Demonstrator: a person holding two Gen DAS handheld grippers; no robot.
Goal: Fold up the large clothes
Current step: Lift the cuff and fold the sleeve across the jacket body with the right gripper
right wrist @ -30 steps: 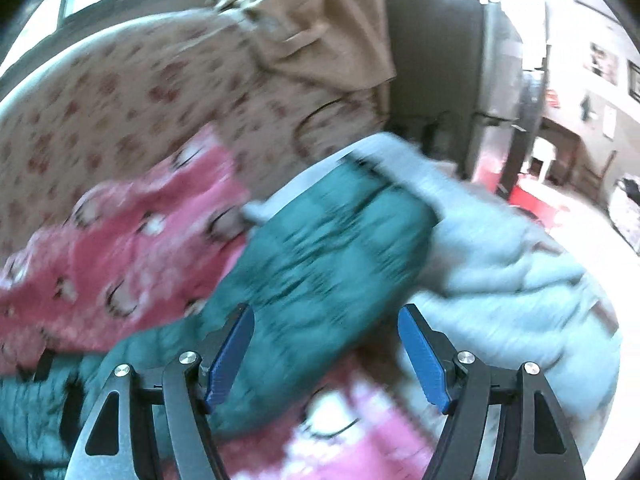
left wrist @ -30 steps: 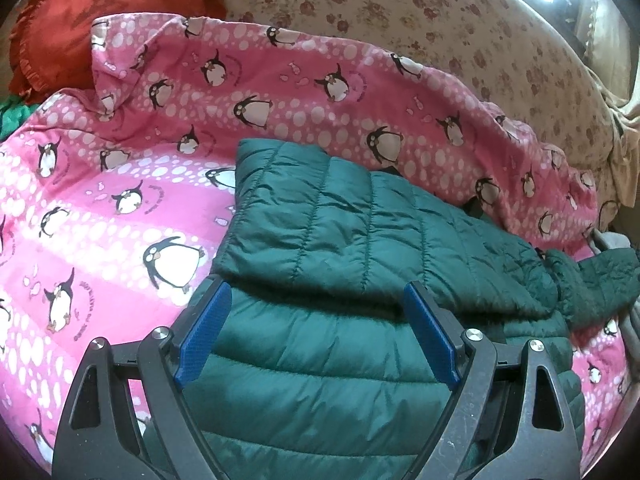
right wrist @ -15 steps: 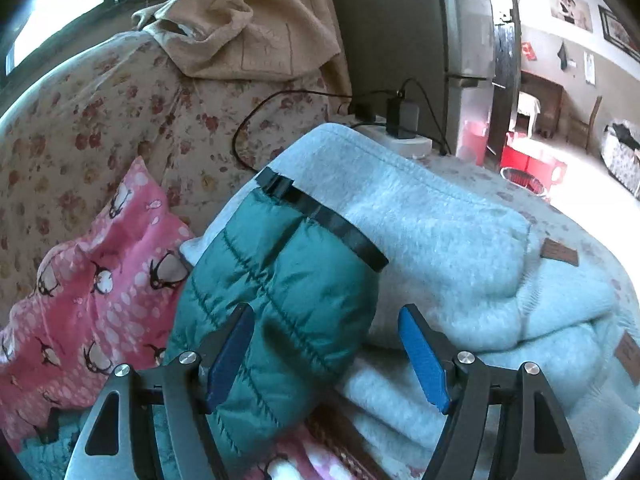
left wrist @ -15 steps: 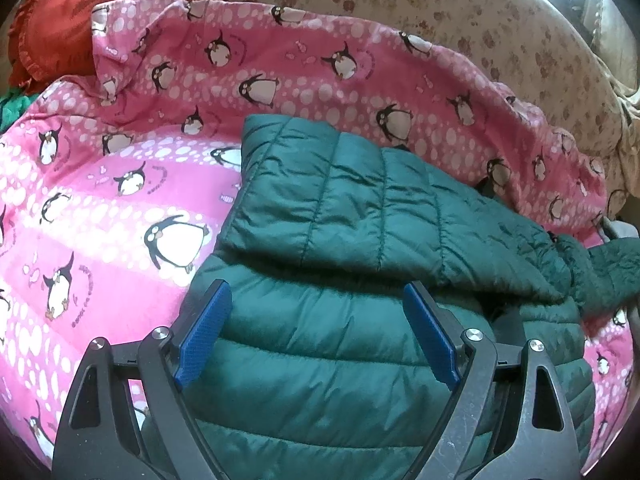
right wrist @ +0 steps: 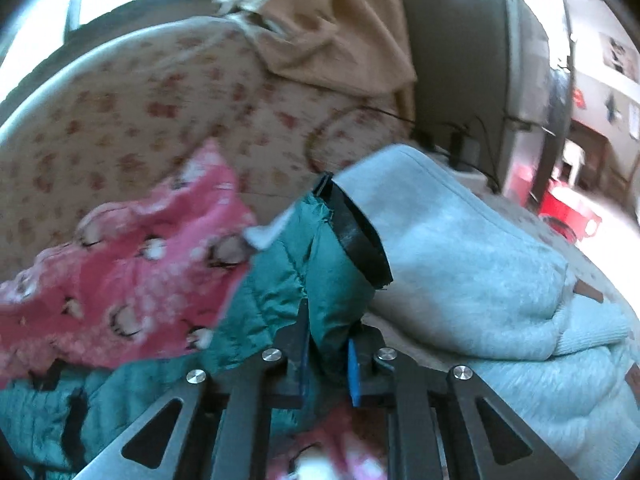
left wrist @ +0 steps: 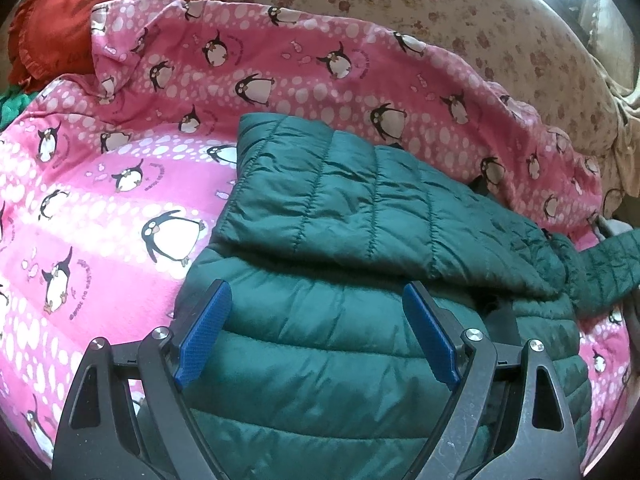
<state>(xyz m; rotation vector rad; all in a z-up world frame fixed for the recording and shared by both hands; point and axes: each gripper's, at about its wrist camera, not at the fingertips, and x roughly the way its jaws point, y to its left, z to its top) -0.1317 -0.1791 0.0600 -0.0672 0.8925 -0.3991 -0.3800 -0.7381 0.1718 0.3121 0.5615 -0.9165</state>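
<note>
Since half a second ago: right claw (right wrist: 327, 354) has gone from wide apart to clamped on the green quilted jacket sleeve (right wrist: 320, 280), and its view is now blurred. Left claw (left wrist: 316, 336) unchanged in place and spread.

Item 1, right claw. Blue pads (right wrist: 354, 364) pinched narrow on a fold of the sleeve, just short of its black cuff band (right wrist: 360, 240). Points forward and somewhat downward. Sleeve end runs ahead of the claw and lies against the pale grey fleece blanket (right wrist: 480, 264), which sits ahead and to the right. Pink penguin blanket (right wrist: 120, 256) ahead to the left; floral sofa back (right wrist: 140, 120) beyond it.

Item 2, left claw. Jaws wide, nothing pinched; tilted steeply down over the green quilted jacket (left wrist: 340, 360). Jacket body lies directly under and between the fingers; whether the pads touch it cannot be told. Folded-over panel sits just ahead of the claw. Second sleeve trails off ahead to the far right.

Item 3, surroundings of left claw. Pink penguin blanket spread beneath the jacket, to the left and ahead. Red cushion (left wrist: 80, 12) far ahead, left.
</note>
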